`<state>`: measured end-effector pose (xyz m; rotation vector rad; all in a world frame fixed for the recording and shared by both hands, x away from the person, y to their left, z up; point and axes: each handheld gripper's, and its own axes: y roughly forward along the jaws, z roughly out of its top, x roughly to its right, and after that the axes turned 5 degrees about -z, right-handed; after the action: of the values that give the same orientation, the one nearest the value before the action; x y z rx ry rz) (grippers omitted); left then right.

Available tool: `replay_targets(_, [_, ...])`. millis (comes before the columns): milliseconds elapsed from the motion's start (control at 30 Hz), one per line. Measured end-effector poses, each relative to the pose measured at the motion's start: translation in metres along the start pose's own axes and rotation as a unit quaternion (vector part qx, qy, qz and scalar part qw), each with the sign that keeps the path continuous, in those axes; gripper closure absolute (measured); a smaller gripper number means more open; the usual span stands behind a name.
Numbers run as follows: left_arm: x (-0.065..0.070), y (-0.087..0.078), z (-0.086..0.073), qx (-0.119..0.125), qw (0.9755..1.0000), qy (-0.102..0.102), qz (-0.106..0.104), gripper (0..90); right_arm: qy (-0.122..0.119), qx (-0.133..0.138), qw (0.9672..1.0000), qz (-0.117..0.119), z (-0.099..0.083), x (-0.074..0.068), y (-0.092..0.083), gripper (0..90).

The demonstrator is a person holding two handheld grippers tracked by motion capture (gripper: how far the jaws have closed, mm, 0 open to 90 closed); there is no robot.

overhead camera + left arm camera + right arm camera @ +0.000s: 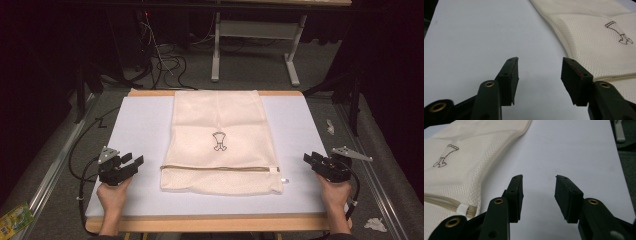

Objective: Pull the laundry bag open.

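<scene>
Cream mesh laundry bag (218, 142), one only, flat at mid-desk (140, 130), zip (220, 168) near its front edge. Two grippers flanking the bag: left gripper (134, 162) just off its left edge, right gripper (310, 161) off its right, both gaping wide, nothing between, touching nothing.

mesh laundry bag (218, 142): 1 | hand-held gripper: 2, left (131, 162), right (311, 161) | white mat (140, 130): 1
</scene>
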<state>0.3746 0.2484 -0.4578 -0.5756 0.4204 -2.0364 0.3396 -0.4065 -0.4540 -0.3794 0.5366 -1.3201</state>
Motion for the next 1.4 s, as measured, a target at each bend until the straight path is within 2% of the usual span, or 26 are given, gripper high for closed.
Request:
replay_targets(233, [-0.001, 0.006, -0.001, -0.001, 1.0000, -0.004, 0.002, 48.2, 0.009, -0.005, 0.9999, 0.000, -0.004, 0.002, 0.007, 59.1])
replay_targets(500, [-0.001, 0.014, -0.002, -0.005, 1.0000, -0.007, 0.003, 48.2, 0.005, -0.011, 0.9999, -0.006, -0.004, 0.000, 0.012, 59.1])
replay_targets(733, [-0.002, 0.022, -0.003, -0.011, 0.9998, -0.004, 0.014, 48.2, -0.012, -0.016, 0.9997, -0.016, -0.004, -0.002, 0.018, 59.0])
replay_targets(933, [-0.002, 0.025, -0.004, -0.008, 0.9996, 0.002, 0.029, 48.3, -0.015, -0.023, 0.9994, -0.022, -0.005, -0.004, 0.021, 58.7])
replay_targets(1033, [-0.002, 0.028, -0.005, -0.013, 0.9994, 0.006, 0.033, 48.3, -0.024, -0.023, 0.9991, -0.026, -0.005, -0.004, 0.023, 58.8])
replay_targets(1233, [-0.003, 0.031, -0.006, -0.018, 0.9990, 0.010, 0.040, 48.2, -0.025, -0.032, 0.9987, -0.031, -0.006, -0.008, 0.027, 58.7])
replay_targets(1400, [-0.003, 0.032, -0.006, -0.018, 0.9988, 0.010, 0.045, 48.3, -0.038, -0.035, 0.9980, -0.036, -0.006, -0.011, 0.030, 58.7])
